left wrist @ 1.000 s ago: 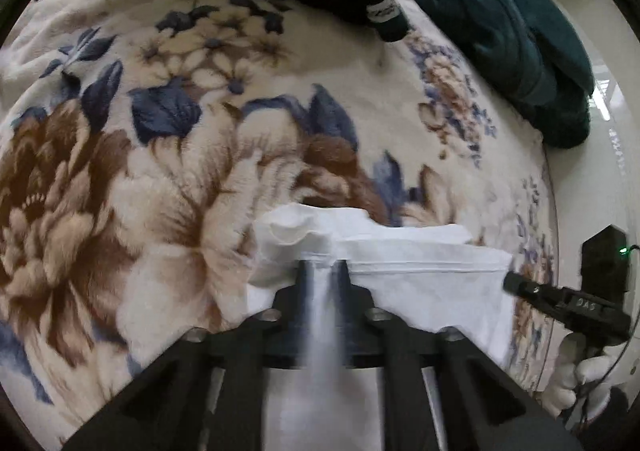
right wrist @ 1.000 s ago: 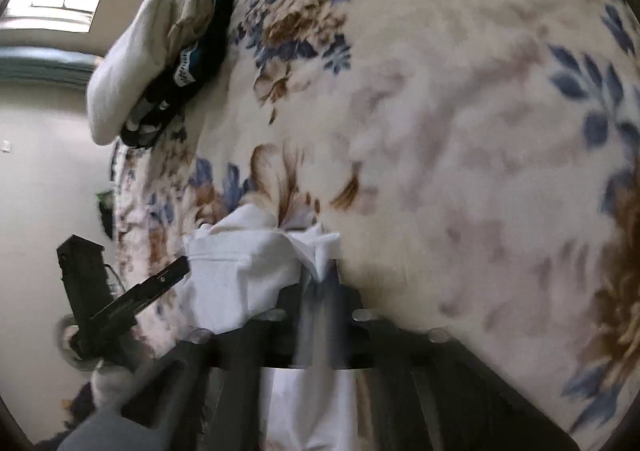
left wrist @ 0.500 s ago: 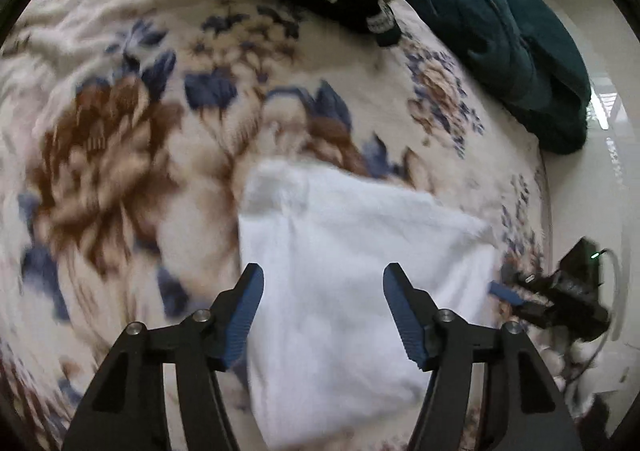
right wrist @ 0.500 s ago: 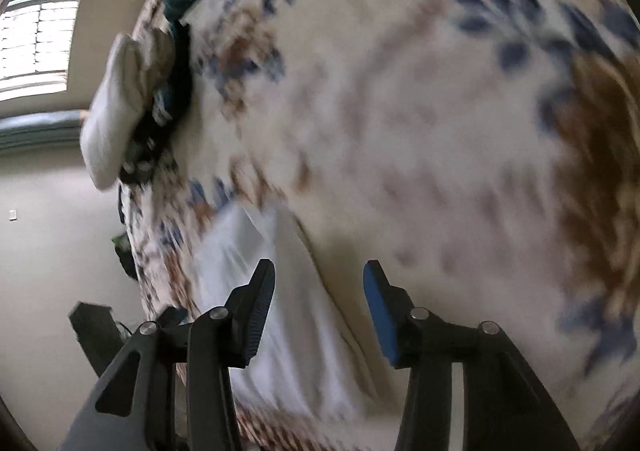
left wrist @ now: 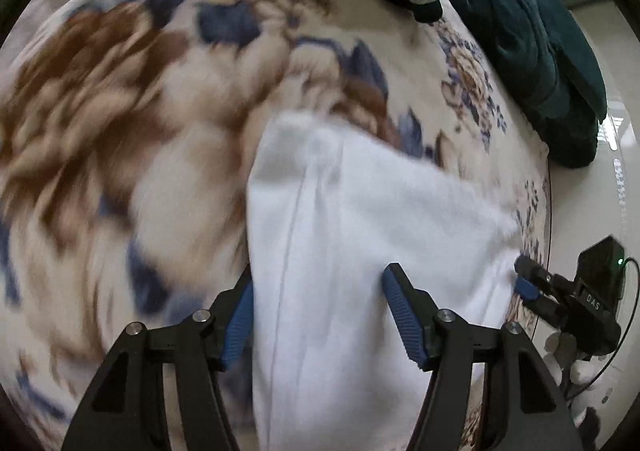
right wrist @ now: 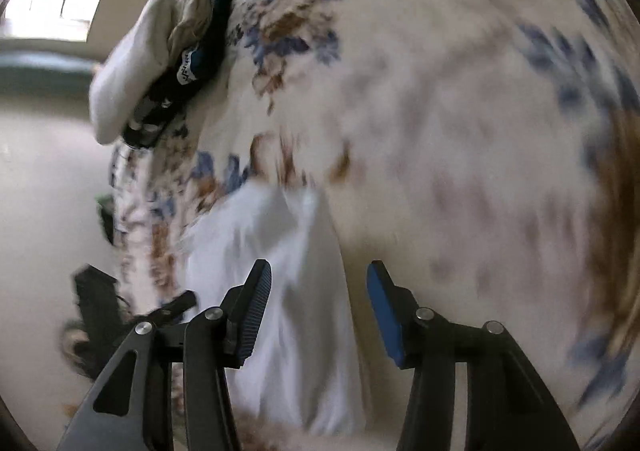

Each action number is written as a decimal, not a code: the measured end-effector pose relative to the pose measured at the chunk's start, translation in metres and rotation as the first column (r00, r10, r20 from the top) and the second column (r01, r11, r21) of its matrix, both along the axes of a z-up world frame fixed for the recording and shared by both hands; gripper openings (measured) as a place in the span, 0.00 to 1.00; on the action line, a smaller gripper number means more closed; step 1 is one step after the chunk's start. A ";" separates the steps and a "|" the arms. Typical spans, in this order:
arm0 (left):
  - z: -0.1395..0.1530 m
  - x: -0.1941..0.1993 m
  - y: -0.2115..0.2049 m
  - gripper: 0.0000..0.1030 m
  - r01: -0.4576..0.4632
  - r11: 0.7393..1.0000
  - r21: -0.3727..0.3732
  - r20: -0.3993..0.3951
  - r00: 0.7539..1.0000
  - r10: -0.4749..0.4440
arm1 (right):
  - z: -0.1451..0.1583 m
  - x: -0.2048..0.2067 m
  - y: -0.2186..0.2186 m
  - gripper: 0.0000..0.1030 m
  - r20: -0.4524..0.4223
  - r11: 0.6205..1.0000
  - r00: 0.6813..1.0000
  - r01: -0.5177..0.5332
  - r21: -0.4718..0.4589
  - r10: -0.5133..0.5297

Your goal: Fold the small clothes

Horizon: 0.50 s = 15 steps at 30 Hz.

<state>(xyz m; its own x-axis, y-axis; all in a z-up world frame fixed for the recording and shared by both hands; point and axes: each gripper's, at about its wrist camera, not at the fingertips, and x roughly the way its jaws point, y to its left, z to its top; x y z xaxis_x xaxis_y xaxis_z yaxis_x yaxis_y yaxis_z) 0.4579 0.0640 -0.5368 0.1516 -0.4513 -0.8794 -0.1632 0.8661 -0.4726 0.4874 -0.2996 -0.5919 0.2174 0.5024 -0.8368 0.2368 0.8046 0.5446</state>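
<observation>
— What does the left view show?
— The left tongs (left wrist: 318,313) are spread apart over the white cloth (left wrist: 360,243) on the flowery bed (left wrist: 120,111).
— And the right view?
— The right tongs (right wrist: 318,311) are opening above the cloth's (right wrist: 304,315) edge, pinching nothing.

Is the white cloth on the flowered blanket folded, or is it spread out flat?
Folded. The white cloth lies as a compact panel on the flowered blanket, with a doubled edge at its far end. How many layers, I cannot tell.
</observation>
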 end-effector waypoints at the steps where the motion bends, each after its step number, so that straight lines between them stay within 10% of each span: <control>1: -0.003 0.008 -0.001 0.58 0.011 1.000 -0.016 0.007 1.000 -0.011 | 0.001 0.012 0.005 0.51 0.014 0.999 1.000 -0.024 -0.029 0.024; 3: -0.006 0.023 -0.005 0.55 0.029 0.999 -0.046 0.037 0.999 -0.028 | 0.006 0.030 0.012 0.25 0.059 0.997 0.997 -0.043 -0.067 0.047; 6: 0.010 0.035 -0.015 0.04 0.079 0.990 -0.119 0.133 0.989 -0.063 | 0.015 0.042 0.018 0.10 0.081 0.986 0.992 -0.081 -0.144 0.093; 10: 0.026 0.042 -0.022 0.07 0.086 0.928 -0.362 0.156 0.987 -0.031 | 0.022 0.039 0.017 0.10 0.084 0.983 0.989 -0.104 -0.153 0.117; 13: -0.012 0.046 -0.009 0.11 -0.089 0.811 -0.579 -0.042 0.996 0.079 | 0.016 0.034 0.017 0.10 0.066 0.985 0.993 -0.090 -0.144 0.100; 15: -0.039 0.046 0.007 0.24 -0.186 0.853 -0.488 -0.157 0.980 0.124 | 0.007 0.031 0.014 0.10 0.030 0.989 0.997 -0.068 -0.130 0.072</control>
